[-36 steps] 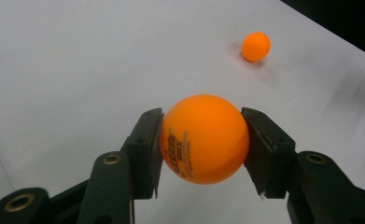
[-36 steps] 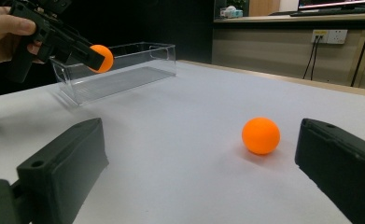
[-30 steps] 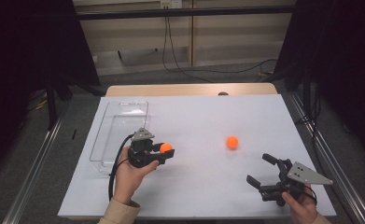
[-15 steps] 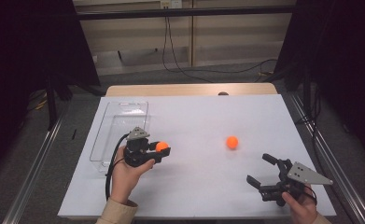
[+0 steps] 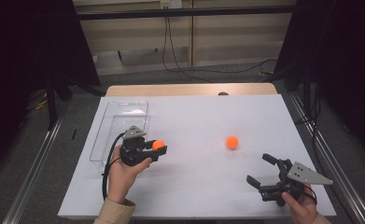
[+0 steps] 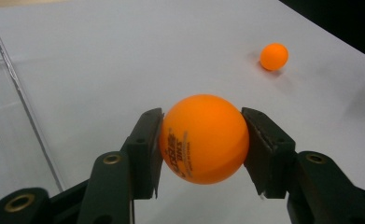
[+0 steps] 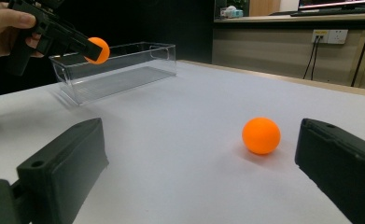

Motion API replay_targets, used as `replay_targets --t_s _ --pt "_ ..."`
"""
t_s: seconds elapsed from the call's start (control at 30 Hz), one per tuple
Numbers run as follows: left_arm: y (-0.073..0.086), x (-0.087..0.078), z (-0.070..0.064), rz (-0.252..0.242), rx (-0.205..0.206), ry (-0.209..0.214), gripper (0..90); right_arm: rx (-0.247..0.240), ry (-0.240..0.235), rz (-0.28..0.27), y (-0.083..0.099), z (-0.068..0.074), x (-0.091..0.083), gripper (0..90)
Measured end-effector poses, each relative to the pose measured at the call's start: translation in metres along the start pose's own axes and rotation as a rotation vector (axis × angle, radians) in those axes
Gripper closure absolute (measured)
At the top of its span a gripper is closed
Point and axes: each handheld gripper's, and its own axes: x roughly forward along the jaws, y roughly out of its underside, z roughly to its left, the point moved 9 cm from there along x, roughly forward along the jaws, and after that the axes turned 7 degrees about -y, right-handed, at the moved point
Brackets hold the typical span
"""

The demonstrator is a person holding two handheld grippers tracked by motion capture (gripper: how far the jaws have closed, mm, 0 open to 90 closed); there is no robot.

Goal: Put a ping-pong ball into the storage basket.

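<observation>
High view: left hand [image 5: 124,173] coming in from the bottom edge, wrapping the left gripper [image 5: 157,148] and holding it above the white surface [image 5: 194,121], jaws pointing right; held ball [image 5: 158,145] sitting between them, just right of the clear bin [image 5: 120,130]; right gripper [image 5: 261,169] sitting low at the near right corner, jaws pointing up-left toward the loose ball [image 5: 232,142], which is lying mid-surface, well apart from it.

Left gripper view: jaws pressing both sides of the held ball [image 6: 203,139], printed text facing the camera; loose ball [image 6: 274,56] lying far off, upper right; bin wall at the left edge.

Right gripper view: jaws standing wide apart, gripping nothing; loose ball [image 7: 261,135] resting on the surface between them, farther out; left gripper [image 7: 96,49] hovering in front of the bin [image 7: 119,67].
</observation>
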Motion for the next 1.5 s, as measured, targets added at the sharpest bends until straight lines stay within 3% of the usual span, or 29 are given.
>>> replay_targets --t_s 0.93,1.5 --pt "-0.003 -0.007 0.008 -0.010 -0.016 -0.020 50.9 0.000 0.001 -0.001 0.000 0.000 0.000 1.7" --pt "-0.013 -0.022 0.019 -0.022 -0.036 -0.054 50.9 0.000 0.002 0.000 0.000 -0.001 0.000 1.7"
